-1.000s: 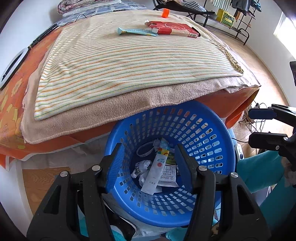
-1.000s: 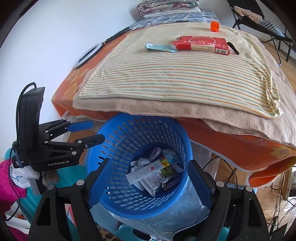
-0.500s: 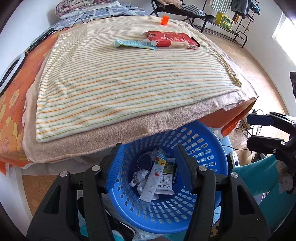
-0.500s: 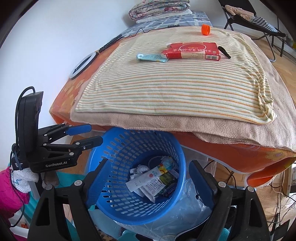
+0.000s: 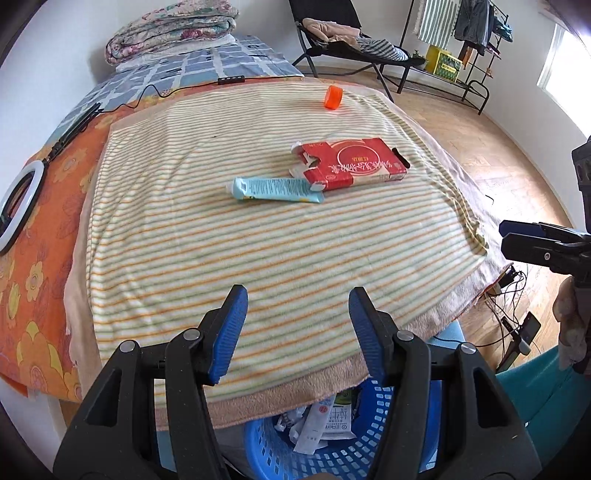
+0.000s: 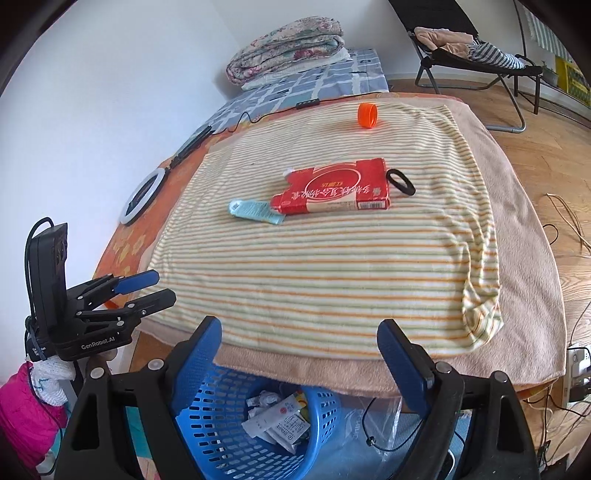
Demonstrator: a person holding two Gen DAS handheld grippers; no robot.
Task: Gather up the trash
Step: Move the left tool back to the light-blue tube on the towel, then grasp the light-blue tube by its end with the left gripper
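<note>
A red carton (image 5: pixel 351 164) (image 6: pixel 332 188), a pale blue tube (image 5: pixel 275 190) (image 6: pixel 255 211), an orange cap (image 5: pixel 333 96) (image 6: pixel 367 114) and a black ring (image 6: pixel 400 182) lie on the striped towel (image 5: pixel 258 258) (image 6: pixel 332 266) covering the table. Below the table's near edge stands a blue basket (image 5: pixel 332 454) (image 6: pixel 229 435) holding wrappers and packets. My left gripper (image 5: pixel 297 299) hovers open and empty over the towel's near part. My right gripper (image 6: pixel 299 332) is open and empty too, above the towel's front edge. Each gripper also shows from the side in the other's view (image 5: pixel 535 240) (image 6: pixel 147 288).
A white ring light (image 5: pixel 18 210) (image 6: pixel 142 197) and its black cable lie at the table's left. Folded quilts (image 5: pixel 170 31) (image 6: pixel 284 48) sit on a bed behind. A folding chair (image 5: pixel 351 44) and a clothes rack (image 5: pixel 461 44) stand on the wood floor. Cables trail at the right (image 6: pixel 569 229).
Both grippers rose and swung from over the blue basket toward the tabletop; the basket slid to the bottom of both views and the carton, tube and cap look nearer. Both stayed open and empty.
</note>
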